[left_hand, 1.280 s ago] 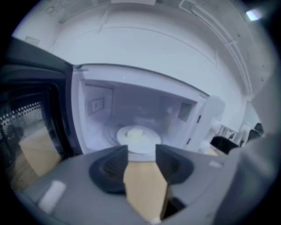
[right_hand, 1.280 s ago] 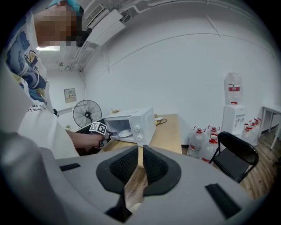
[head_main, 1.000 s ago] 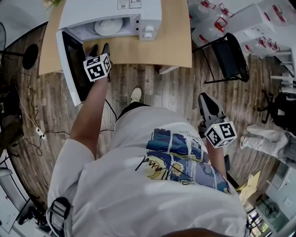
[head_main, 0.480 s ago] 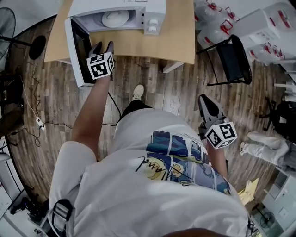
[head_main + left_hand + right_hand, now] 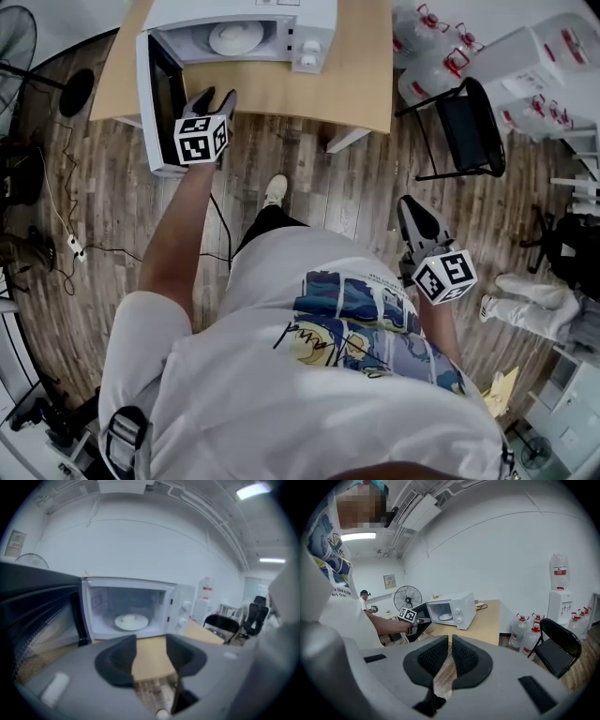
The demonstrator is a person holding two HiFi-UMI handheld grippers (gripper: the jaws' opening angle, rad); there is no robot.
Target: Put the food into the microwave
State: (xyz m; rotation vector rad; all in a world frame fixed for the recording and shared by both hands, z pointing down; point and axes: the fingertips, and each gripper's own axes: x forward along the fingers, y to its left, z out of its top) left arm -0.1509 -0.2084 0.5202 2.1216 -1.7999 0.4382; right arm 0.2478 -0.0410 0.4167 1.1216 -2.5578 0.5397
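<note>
In front of the microwave (image 5: pixel 314 28) on the bench (image 5: pixel 319 94), the left claw (image 5: pixel 215 96) gapes wide, empty; its view shows the white plate (image 5: pixel 131 621) sitting inside. Well away, the right claw (image 5: pixel 450 641) is pinched nearly closed, holding nothing.

No print or label here is clear enough to read.

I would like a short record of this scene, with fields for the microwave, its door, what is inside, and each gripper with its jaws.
microwave: white, on the wooden table
door: open, at the microwave's left side
inside: white round dish; whether it holds food cannot be told
left gripper: beside the open door, jaws apart, empty
right gripper: low at the person's side, jaws close together, empty
nearby: black chair, water bottles
</note>
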